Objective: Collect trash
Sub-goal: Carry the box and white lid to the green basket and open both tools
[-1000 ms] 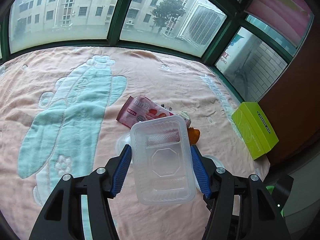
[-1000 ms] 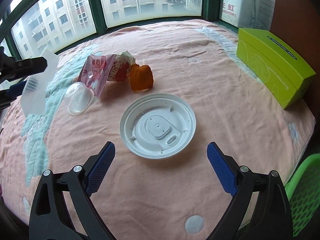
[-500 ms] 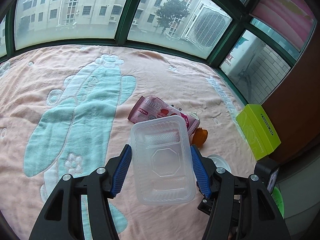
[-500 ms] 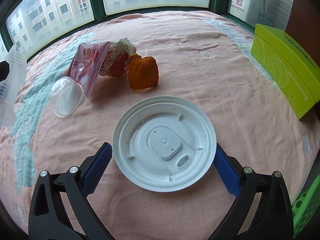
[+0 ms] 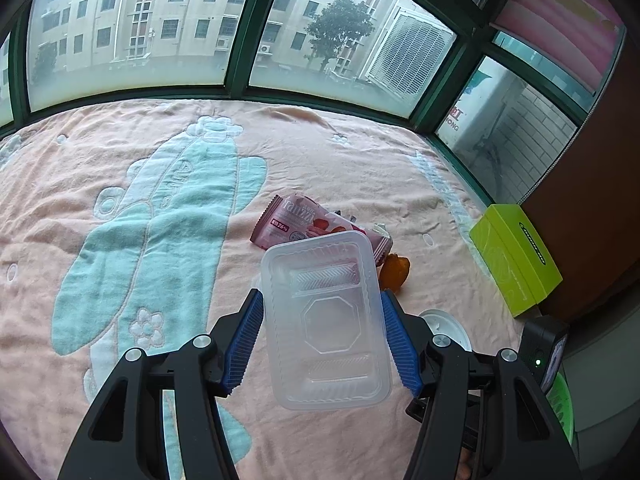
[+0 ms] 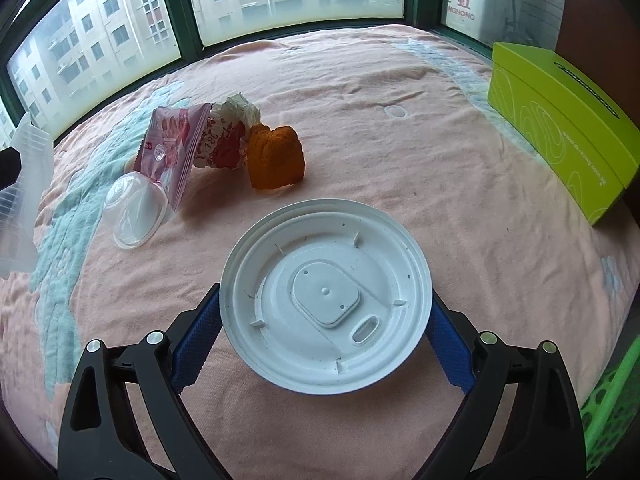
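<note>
My left gripper (image 5: 322, 338) is clamped on one clear rectangular plastic tray (image 5: 325, 320), held above the pink blanket (image 5: 120, 152). Only my right view shows one clear dome lid (image 6: 135, 216); my right gripper (image 6: 325, 338) is closing around one white round plastic lid (image 6: 326, 294) lying on the blanket, pads not visibly pressing.

Two downward wrist views, seemingly sharing wrapper (image 5: 304, 224).
</note>
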### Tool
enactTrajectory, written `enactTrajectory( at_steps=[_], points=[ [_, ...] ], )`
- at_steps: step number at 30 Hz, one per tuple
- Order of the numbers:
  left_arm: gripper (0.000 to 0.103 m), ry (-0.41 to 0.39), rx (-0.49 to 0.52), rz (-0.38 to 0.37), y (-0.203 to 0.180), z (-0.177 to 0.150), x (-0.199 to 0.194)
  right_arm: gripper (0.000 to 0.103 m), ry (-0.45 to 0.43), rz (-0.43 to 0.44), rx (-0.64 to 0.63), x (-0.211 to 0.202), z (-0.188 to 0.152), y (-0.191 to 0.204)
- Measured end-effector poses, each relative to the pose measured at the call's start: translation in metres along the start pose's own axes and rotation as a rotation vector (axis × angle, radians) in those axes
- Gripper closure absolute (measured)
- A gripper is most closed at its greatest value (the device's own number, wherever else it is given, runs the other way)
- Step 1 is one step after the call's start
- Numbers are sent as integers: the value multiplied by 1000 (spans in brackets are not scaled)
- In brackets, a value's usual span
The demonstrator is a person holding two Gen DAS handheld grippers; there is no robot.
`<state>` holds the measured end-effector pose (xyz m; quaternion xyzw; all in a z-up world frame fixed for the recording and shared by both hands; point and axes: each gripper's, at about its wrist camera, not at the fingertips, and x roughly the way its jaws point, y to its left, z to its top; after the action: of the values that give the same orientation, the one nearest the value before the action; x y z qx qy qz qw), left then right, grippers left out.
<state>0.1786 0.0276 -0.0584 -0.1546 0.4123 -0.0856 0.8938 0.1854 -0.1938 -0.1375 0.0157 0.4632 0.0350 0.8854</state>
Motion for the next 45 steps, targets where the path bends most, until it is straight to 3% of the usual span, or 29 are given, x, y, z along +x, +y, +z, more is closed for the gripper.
enactTrajectory(
  at_steps=[17, 45],
  points=[
    [45, -47, 78, -12, -41, -13, -25, 11, -92, -18, 30, -80, -23, -19],
    [46, 2, 252, -163, -155, -60, -32, 11, -165, -152, 237, -179, -95, -112]
  ],
)
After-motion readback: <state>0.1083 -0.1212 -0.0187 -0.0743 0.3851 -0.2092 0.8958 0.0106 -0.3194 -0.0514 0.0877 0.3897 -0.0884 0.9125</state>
